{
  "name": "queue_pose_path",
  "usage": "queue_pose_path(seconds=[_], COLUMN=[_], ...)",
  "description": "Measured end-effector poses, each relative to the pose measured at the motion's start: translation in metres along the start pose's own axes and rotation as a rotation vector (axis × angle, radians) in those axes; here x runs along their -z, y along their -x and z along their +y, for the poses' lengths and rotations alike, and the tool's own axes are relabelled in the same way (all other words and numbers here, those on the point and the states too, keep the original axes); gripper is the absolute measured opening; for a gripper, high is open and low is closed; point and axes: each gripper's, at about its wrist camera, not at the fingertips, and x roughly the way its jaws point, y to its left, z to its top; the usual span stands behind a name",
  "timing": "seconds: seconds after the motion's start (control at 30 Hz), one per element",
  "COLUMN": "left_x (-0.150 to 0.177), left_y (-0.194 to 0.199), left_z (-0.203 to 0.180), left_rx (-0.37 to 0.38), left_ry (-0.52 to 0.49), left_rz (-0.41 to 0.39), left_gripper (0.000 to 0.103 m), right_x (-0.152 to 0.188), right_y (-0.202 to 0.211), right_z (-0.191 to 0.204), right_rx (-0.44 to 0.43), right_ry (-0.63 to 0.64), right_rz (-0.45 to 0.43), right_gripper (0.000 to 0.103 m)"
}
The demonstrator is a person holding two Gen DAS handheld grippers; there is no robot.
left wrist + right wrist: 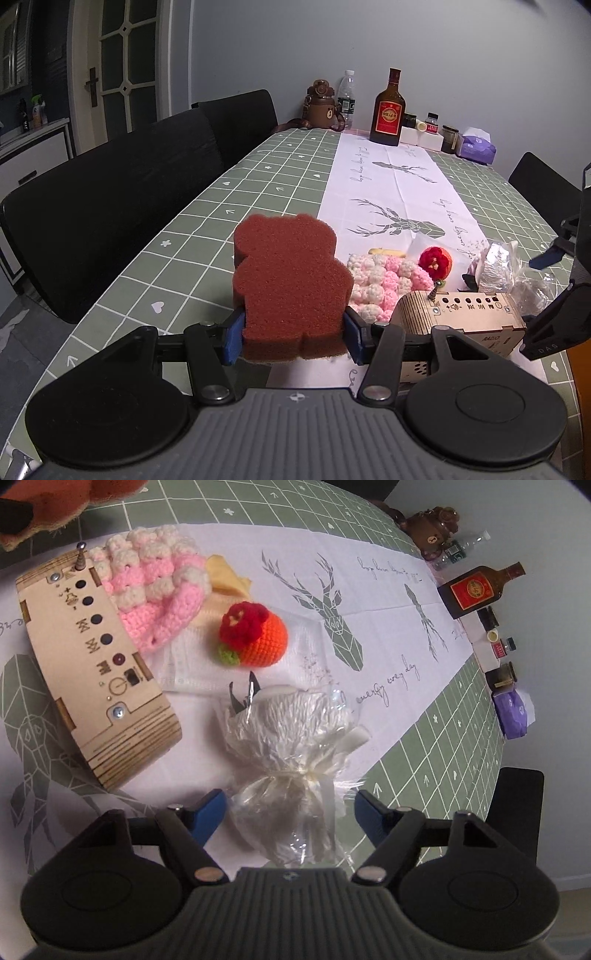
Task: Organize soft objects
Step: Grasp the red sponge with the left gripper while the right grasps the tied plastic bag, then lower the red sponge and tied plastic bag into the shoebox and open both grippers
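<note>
The brown bear-shaped sponge [290, 284] is clamped in the left gripper [293, 338], raised above the table [207, 206]. The right gripper [290, 812] is spread wide around the cellophane-wrapped bundle [295, 746], not gripping.

You hold a brown bear-shaped sponge [291, 284] upright at the centre of the left wrist view, pinched at its base. Right of it lies a pink-and-white crochet piece [384, 282], with an orange crochet fruit [255, 635] topped in red just beside it. A cellophane-wrapped bundle [295, 753], tied with ribbon, lies at lower centre of the right wrist view.
</note>
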Motion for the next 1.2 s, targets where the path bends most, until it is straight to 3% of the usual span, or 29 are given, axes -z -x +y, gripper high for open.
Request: queue_pose_path(seconds=[0.37,0.6,1.0,1.2], left_x=[0.004,0.002,0.001,-0.003], left_y=[0.004,0.016,0.067,0.105], left_z=[0.002,0.001,-0.011,-0.028], left_rx=[-0.014,-0.019,-0.004,0.079], left_ry=[0.007,0.003,-0.014,-0.040], left_rz=[0.003,-0.021,-0.103,-0.154], left_gripper=[0.061,0.061,0.061,0.061], right_x=[0.003,0.007,0.023,0.043], right_y=[-0.004,0.012,0.085,0.131], right_z=[-0.001,-0.008,-0.004,-0.006], right_rx=[-0.037,-0.022,0.001,0.007], right_ry=[-0.056,-0.110,-0.162,-0.212], right_rz=[0.007,-0.017,-0.120,-0.187], right_gripper=[0.042,0.039,0.039,0.040])
